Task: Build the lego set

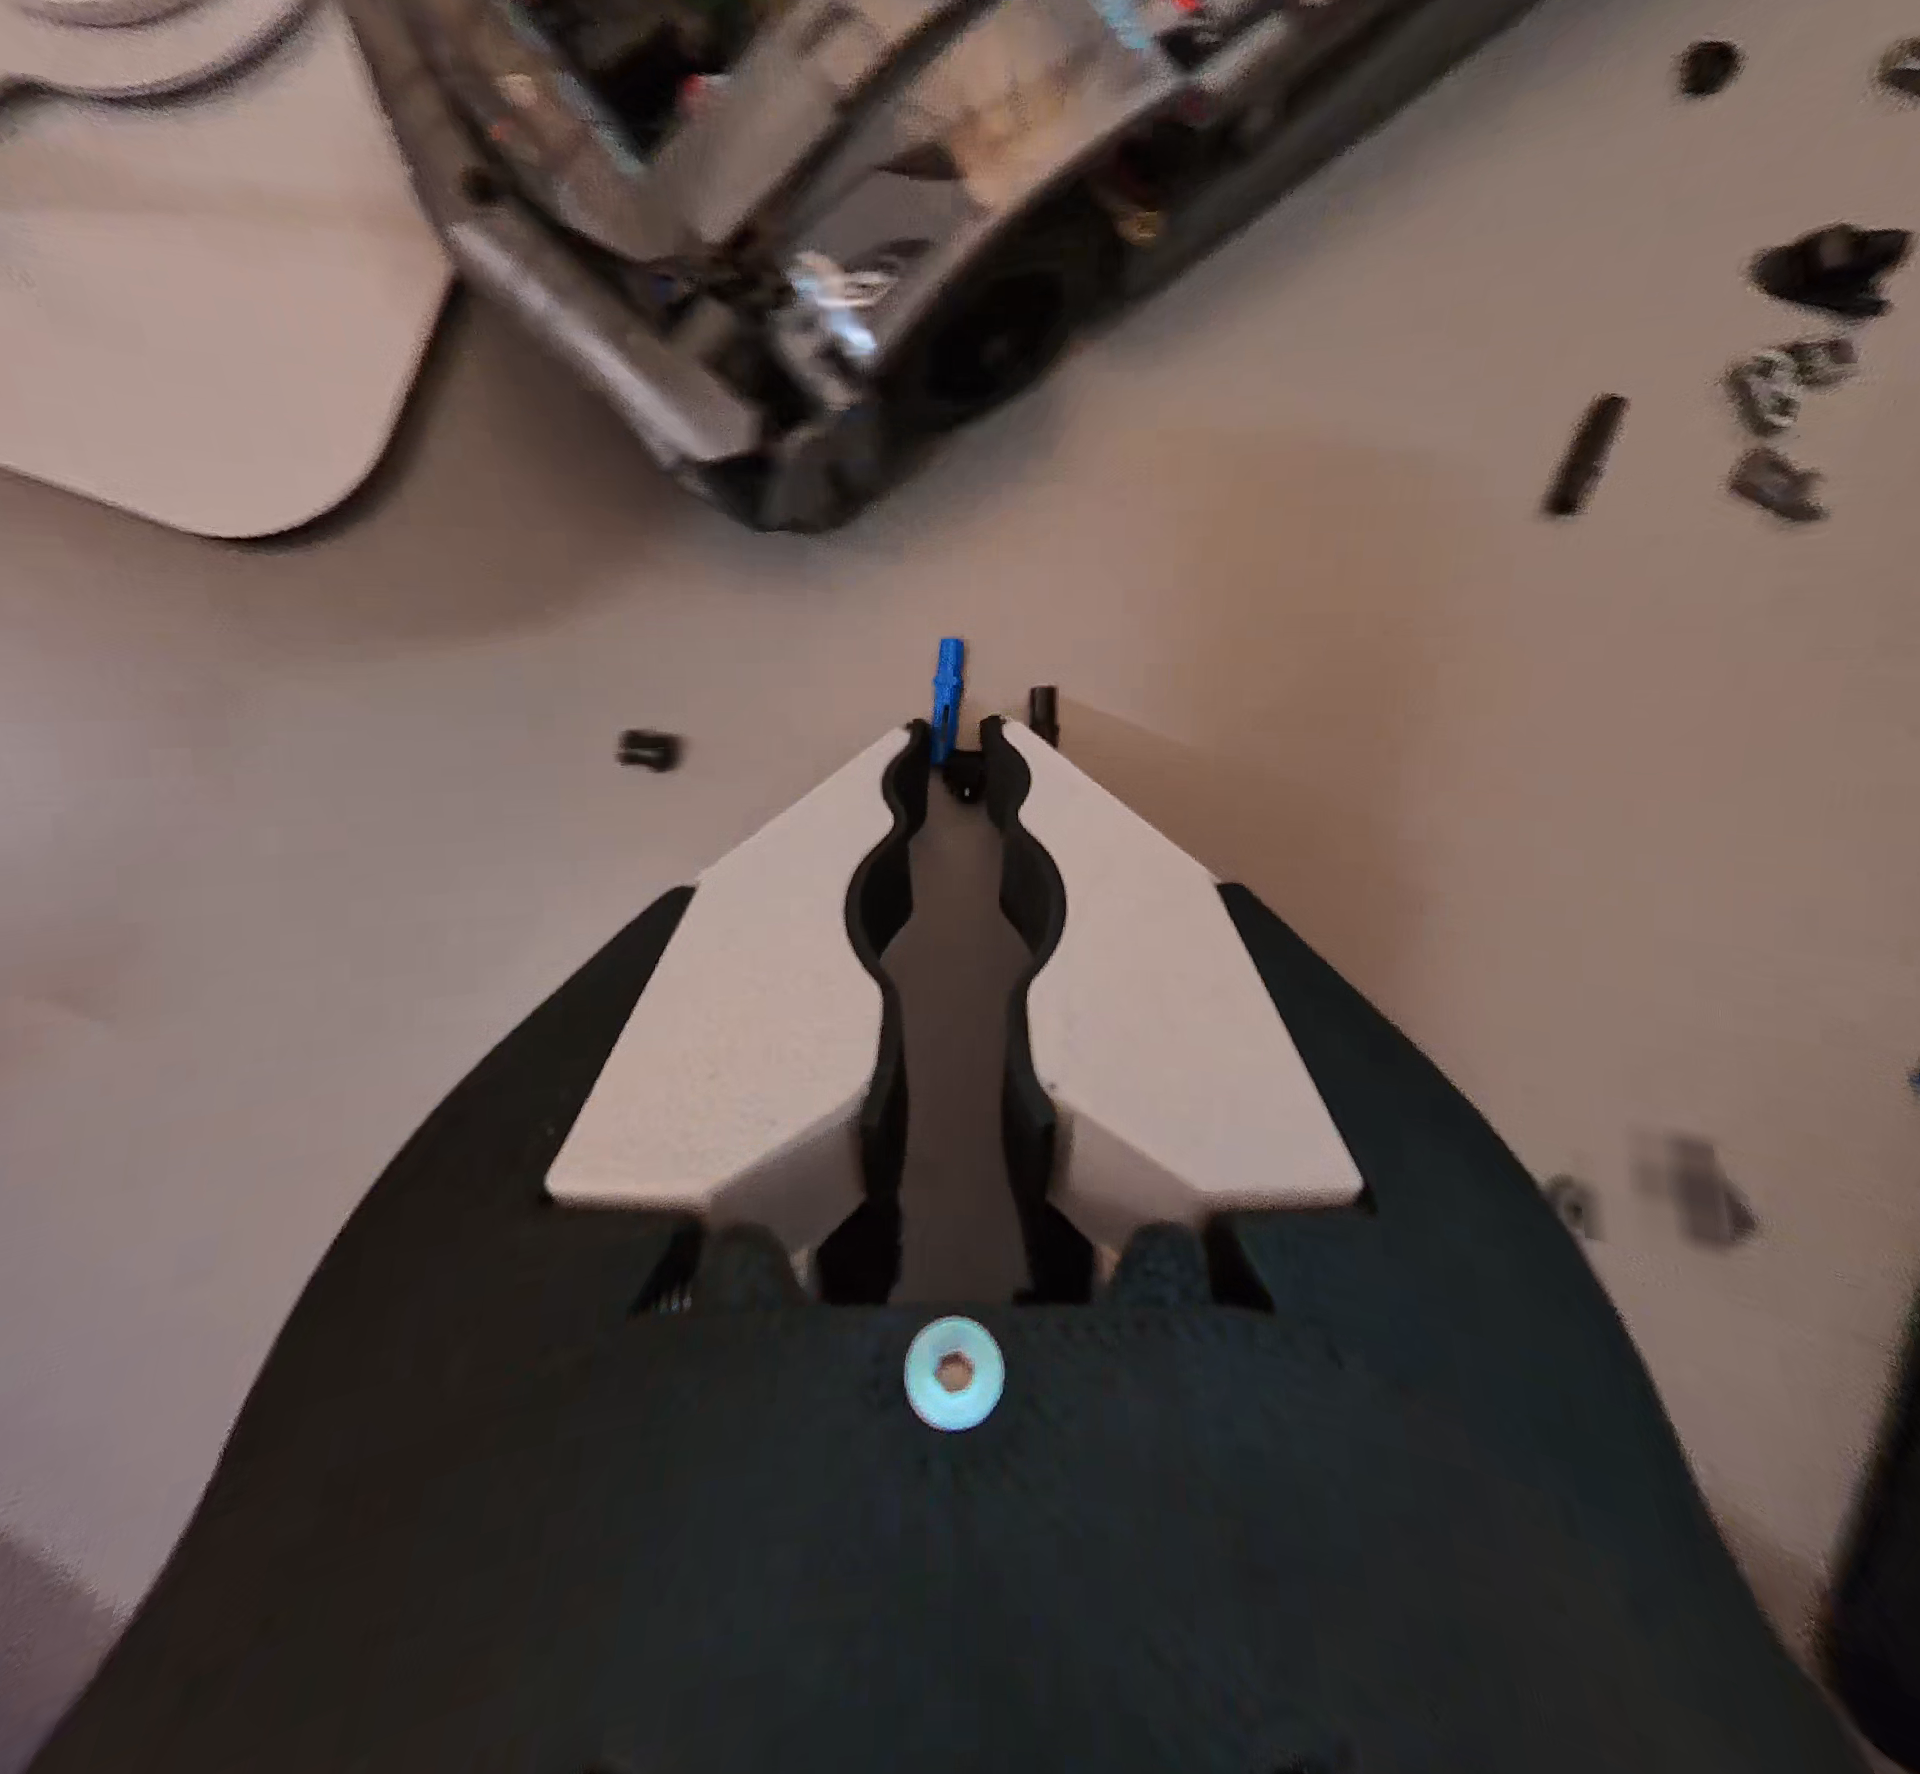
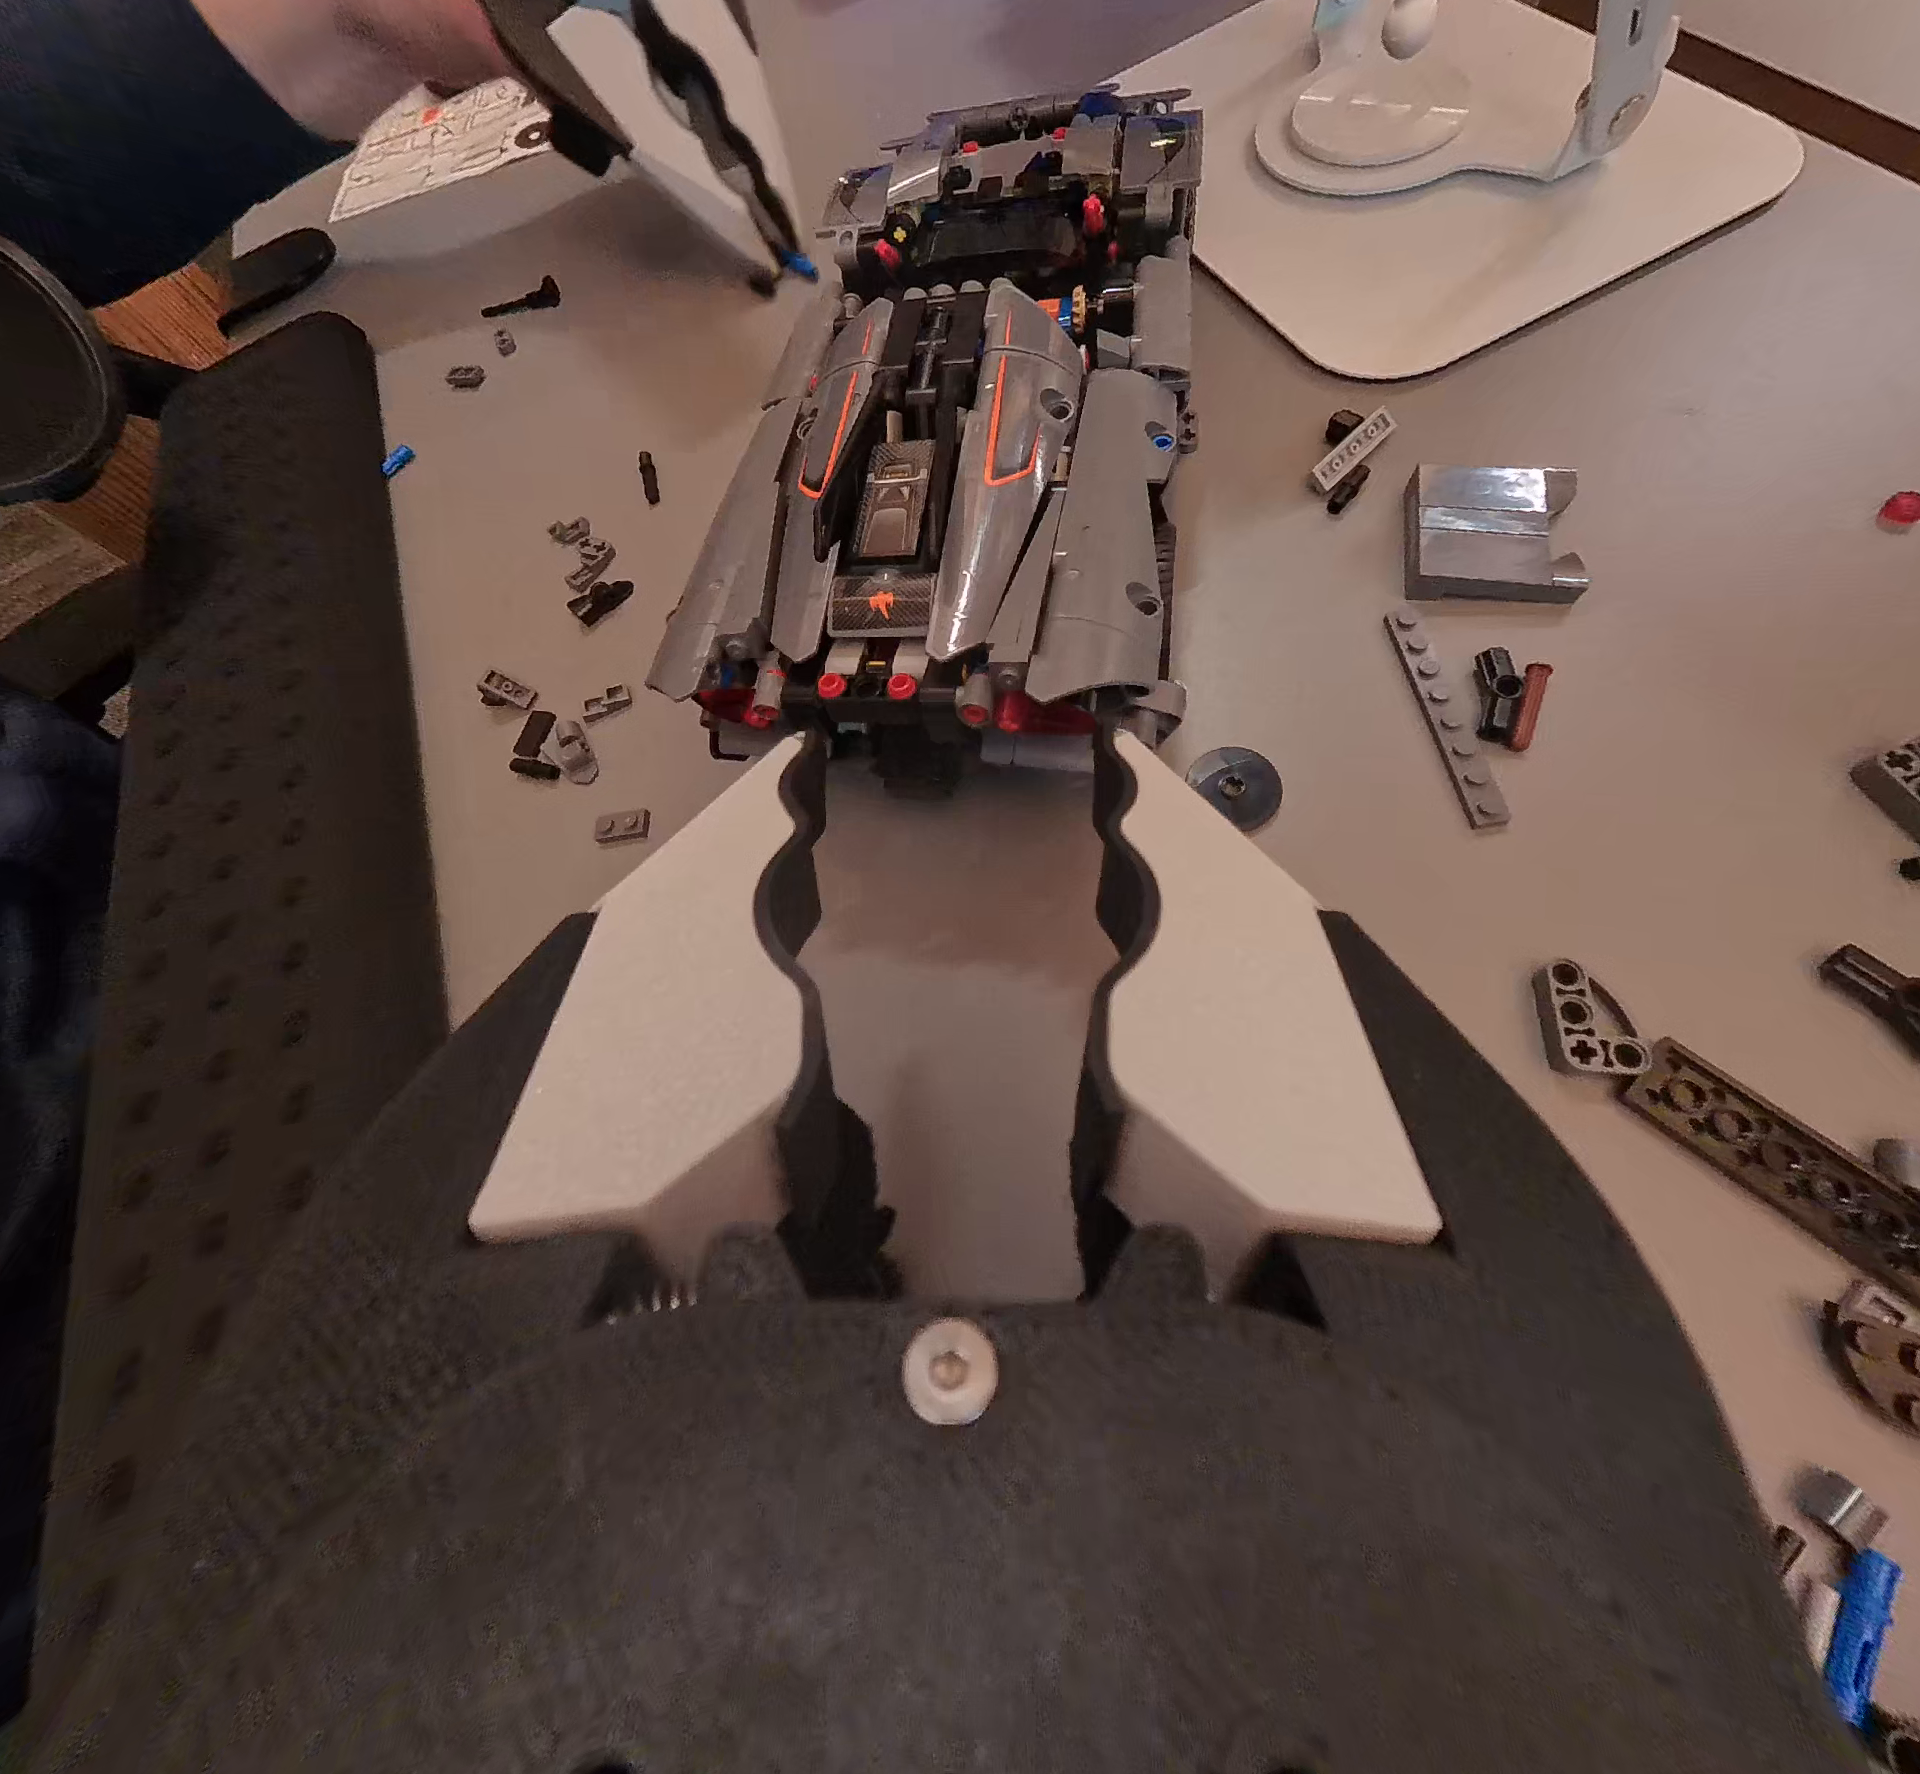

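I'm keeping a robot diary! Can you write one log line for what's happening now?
left gripper: shut on blue pin | right gripper: open, empty, fingers at car model rear | loose pieces on table

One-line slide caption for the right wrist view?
Open right gripper at the grey Lego car; left gripper holds a blue pin beside it.

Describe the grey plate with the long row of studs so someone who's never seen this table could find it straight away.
Start at the grey model car mid-table and look off its rear corner, on the side of the white stand. The long studded plate lies flat there, aslant, beside a black connector. It is thin, with a single stud row, unlike the dark holed beams nearby.
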Motion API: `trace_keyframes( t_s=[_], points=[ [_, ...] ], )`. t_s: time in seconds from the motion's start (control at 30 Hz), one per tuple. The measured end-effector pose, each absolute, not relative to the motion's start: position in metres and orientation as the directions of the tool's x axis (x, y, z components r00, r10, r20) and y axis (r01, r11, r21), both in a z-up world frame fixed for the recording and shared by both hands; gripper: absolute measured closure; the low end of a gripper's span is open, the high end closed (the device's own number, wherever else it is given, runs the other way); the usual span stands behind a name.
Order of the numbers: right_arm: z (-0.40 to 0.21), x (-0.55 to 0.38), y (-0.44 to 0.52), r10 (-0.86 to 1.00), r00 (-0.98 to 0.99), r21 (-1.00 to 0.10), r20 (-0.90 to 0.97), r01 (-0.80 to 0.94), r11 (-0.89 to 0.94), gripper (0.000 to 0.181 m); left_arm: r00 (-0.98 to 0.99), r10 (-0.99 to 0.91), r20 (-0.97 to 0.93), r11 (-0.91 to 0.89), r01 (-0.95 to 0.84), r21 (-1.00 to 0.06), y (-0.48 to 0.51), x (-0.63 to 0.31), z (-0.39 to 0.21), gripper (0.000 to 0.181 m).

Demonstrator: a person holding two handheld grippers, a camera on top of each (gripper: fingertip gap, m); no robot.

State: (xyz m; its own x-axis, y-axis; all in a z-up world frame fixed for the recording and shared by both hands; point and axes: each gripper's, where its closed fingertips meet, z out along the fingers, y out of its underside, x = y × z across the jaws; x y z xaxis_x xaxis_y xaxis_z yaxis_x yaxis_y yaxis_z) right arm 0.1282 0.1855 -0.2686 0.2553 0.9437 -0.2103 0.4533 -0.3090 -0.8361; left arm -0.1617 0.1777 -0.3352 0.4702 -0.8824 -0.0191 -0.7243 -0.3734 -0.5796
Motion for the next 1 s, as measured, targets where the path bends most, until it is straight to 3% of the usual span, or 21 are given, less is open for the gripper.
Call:
trace_keyframes(
  t_s=[0.3, 0.4, 0.5, 0.63, 0.77, 0.87, 1.0],
  points=[
    [-0.272, 0.127, 0.183, 0.946, 0.251, -0.828, -0.207, 0.47, -0.306, 0.132, 0.311, -0.95, 0.024, -0.266, -0.765, -0.586, 0.098, -0.092, -0.335, 0.171],
    [-0.271, 0.127, 0.183, 0.946, 0.251, -0.831, -0.204, 0.466, -0.303, 0.132, 0.35, -0.937, 0.011, -0.276, -0.717, -0.64, 0.106, -0.089, -0.32, 0.134],
    [-0.269, 0.128, 0.183, 0.947, 0.25, -0.835, -0.204, 0.46, -0.301, 0.132, 0.502, -0.861, -0.083, -0.315, -0.653, -0.689, 0.156, -0.125, -0.3, 0.14],
    [-0.27, 0.128, 0.183, 0.948, 0.251, -0.834, -0.195, 0.467, -0.295, 0.132, 0.605, -0.767, -0.214, -0.372, -0.691, -0.62, 0.214, -0.174, -0.311, 0.141],
    [-0.271, 0.13, 0.183, 0.948, 0.253, -0.832, -0.193, 0.47, -0.295, 0.132, 0.584, -0.785, -0.208, -0.39, -0.726, -0.566, 0.231, -0.179, -0.331, 0.149],
    [-0.271, 0.131, 0.183, 0.948, 0.252, -0.832, -0.195, 0.469, -0.296, 0.132, 0.589, -0.786, -0.186, -0.403, -0.717, -0.569, 0.234, -0.177, -0.334, 0.174],
    [-0.27, 0.131, 0.182, 0.951, 0.244, -0.834, -0.191, 0.471, -0.288, 0.132, 0.565, -0.81, -0.157, -0.386, -0.715, -0.583, 0.218, -0.166, -0.335, 0.174]
  ],
)
